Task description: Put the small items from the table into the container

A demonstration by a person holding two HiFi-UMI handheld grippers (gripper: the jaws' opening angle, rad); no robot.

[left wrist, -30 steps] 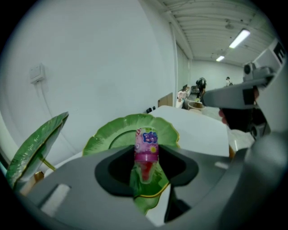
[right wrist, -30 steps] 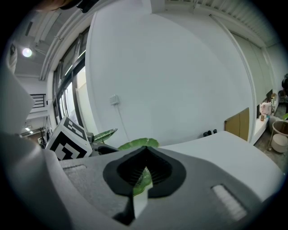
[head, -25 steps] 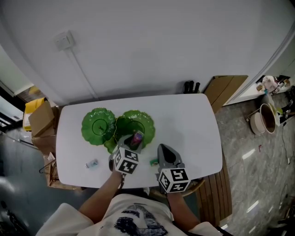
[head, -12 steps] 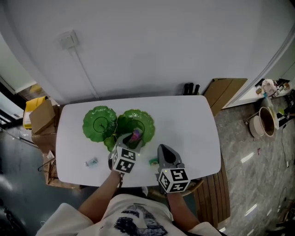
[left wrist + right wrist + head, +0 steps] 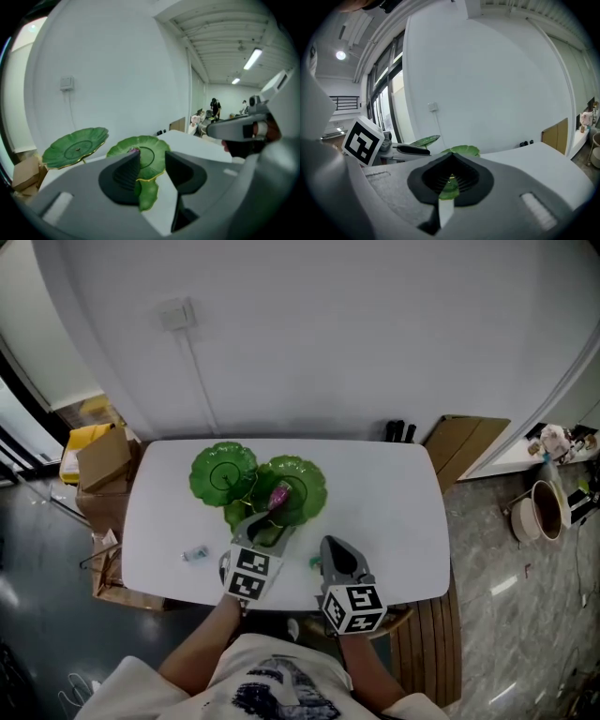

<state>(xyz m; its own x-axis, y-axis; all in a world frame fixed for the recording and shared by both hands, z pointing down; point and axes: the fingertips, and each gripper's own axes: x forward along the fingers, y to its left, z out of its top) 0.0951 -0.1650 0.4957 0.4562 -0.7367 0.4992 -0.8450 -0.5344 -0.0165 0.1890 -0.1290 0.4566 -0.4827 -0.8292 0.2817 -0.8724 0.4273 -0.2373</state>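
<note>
A green container shaped like lotus leaves stands at the table's back left, with a left dish (image 5: 223,472) (image 5: 77,146) and a right dish (image 5: 305,479) (image 5: 150,147). A small pink item (image 5: 279,495) (image 5: 134,150) lies in the right dish. My left gripper (image 5: 269,526) (image 5: 152,161) hovers over the container's small front leaf, open, nothing between its jaws. My right gripper (image 5: 333,542) (image 5: 450,176) is near the front edge, its jaws together and only a thin slit showing green. A small green item (image 5: 313,564) lies on the table beside it. A small pale item (image 5: 195,553) lies at the front left.
Cardboard boxes (image 5: 103,457) stand on the floor left of the white table (image 5: 394,512). Flat cardboard (image 5: 469,432) leans at the back right. Two dark objects (image 5: 400,431) sit at the table's back edge. A slatted wooden seat (image 5: 427,634) is at the front right.
My left gripper has lifted and drawn back from the pink item, which stays in the right dish. My right gripper has shifted slightly. The head view has swung.
</note>
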